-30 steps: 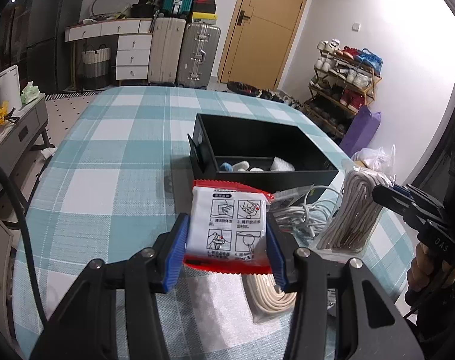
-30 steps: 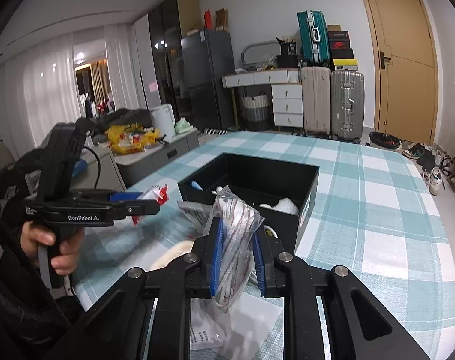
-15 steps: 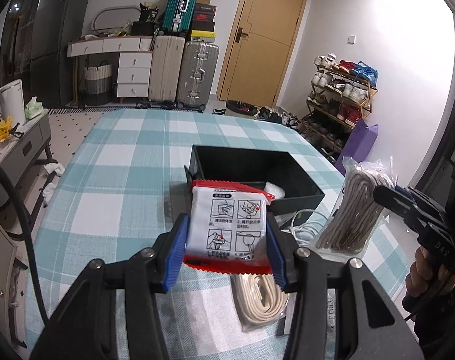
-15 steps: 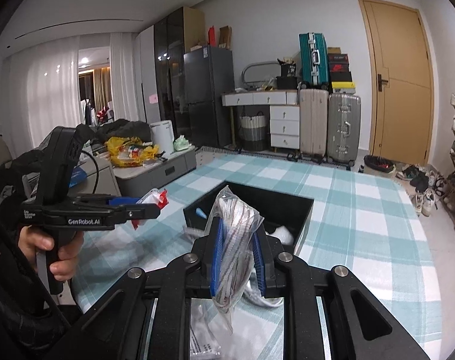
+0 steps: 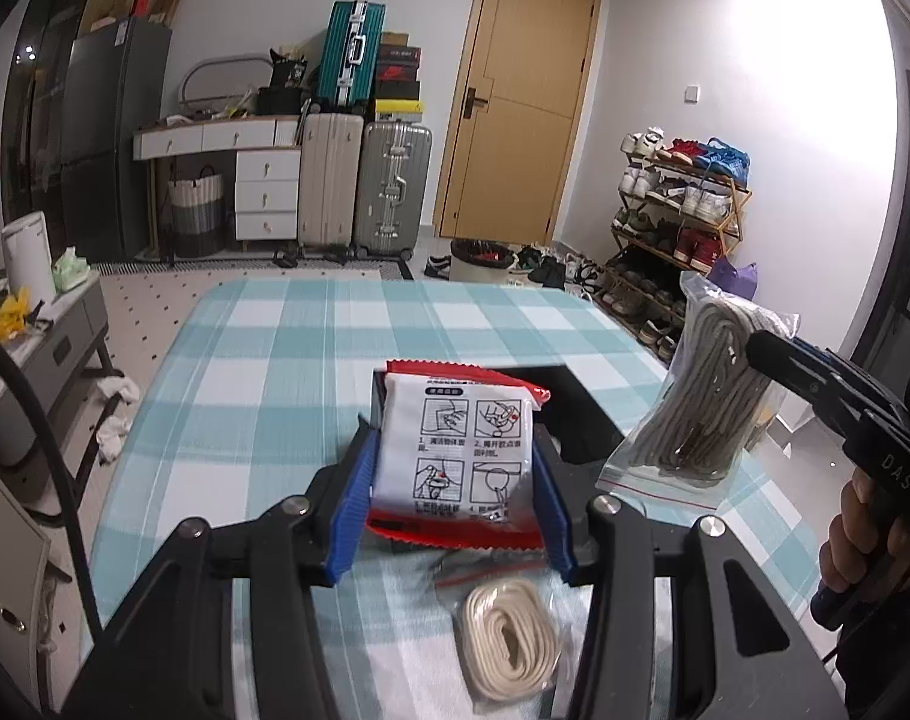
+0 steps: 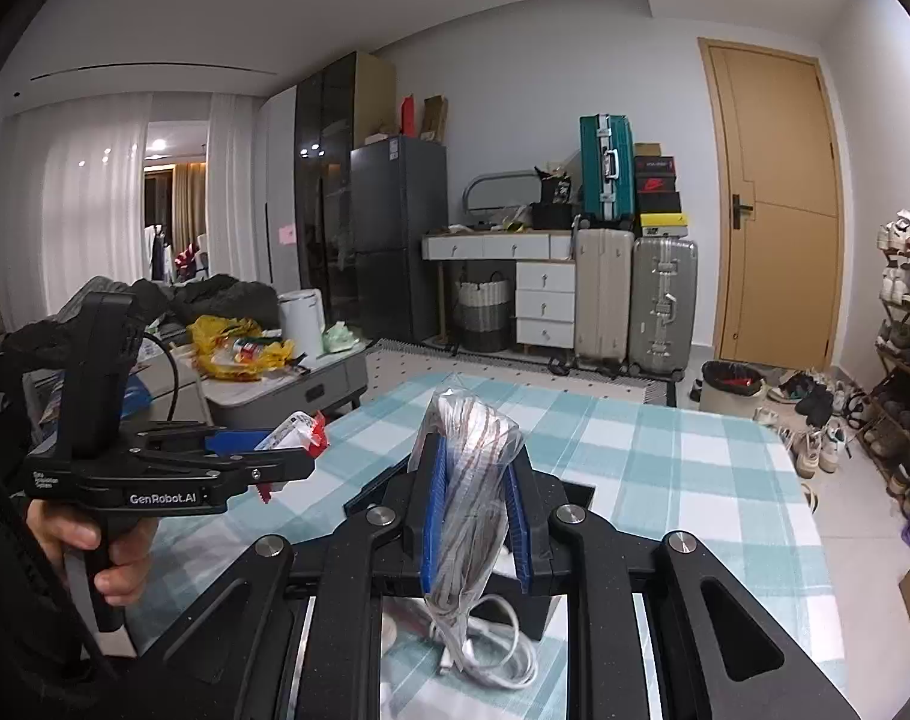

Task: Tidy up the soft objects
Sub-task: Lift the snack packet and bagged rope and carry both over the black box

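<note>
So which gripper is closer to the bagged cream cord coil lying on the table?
Left. The left gripper, shut on the red-edged packet, hangs just above the cream cord coil; the right gripper, shut on the rope bag, is off to its right.

We see a tabletop [image 5: 263,360] covered in a teal-and-white checked cloth. On it sits a black bin [image 5: 581,414], mostly hidden from us in both views. Nearer the camera, a clear bag holding a coiled cream strap [image 5: 509,648] lies flat on the cloth. In the right wrist view, we find a coiled white cable [image 6: 491,654] lying just beside the bin's near wall.
</note>
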Demonstrator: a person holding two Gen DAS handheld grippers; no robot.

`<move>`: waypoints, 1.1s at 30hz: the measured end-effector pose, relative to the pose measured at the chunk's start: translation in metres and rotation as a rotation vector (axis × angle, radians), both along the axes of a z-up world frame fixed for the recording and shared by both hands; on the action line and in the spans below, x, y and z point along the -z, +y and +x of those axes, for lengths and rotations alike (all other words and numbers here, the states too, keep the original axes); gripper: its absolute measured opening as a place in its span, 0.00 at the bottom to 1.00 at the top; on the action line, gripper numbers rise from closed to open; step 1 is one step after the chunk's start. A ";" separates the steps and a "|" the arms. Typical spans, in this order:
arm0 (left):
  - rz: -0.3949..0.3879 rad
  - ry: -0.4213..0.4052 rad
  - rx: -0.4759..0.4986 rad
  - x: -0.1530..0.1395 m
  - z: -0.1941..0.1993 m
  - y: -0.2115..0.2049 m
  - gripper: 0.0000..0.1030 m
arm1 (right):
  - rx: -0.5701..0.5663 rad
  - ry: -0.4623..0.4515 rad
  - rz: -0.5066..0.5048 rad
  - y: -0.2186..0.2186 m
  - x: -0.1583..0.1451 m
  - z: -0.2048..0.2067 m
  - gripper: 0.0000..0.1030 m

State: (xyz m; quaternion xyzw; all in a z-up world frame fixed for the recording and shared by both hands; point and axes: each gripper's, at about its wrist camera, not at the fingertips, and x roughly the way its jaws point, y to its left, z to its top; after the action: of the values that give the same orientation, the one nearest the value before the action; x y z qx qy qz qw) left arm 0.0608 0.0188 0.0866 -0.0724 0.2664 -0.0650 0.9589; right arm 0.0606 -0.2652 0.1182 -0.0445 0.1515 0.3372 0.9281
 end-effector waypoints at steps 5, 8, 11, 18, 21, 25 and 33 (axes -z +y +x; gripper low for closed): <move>0.022 -0.019 -0.002 -0.005 0.011 -0.006 0.46 | 0.029 -0.004 0.025 0.000 -0.006 0.008 0.18; 0.026 -0.016 -0.005 -0.004 0.022 -0.010 0.46 | 0.048 0.002 0.035 0.000 -0.006 0.017 0.18; 0.043 -0.010 -0.011 -0.001 0.031 -0.013 0.46 | 0.053 0.017 0.040 0.001 -0.005 0.026 0.18; 0.054 0.019 -0.001 0.014 0.060 -0.021 0.46 | 0.064 0.029 0.020 0.011 0.002 0.050 0.18; 0.056 0.036 0.001 0.020 0.070 -0.023 0.46 | 0.067 0.036 0.015 0.014 0.007 0.060 0.18; 0.074 0.053 0.000 0.030 0.078 -0.027 0.46 | 0.072 0.051 0.014 0.018 0.015 0.072 0.18; 0.081 0.074 -0.002 0.041 0.090 -0.029 0.46 | 0.073 0.071 0.009 0.025 0.026 0.091 0.18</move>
State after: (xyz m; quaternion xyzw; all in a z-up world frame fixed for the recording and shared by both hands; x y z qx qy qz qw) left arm 0.1512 -0.0103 0.0454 -0.0360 0.3043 -0.0505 0.9506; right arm 0.1516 -0.2401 0.0926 -0.0231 0.1843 0.3051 0.9340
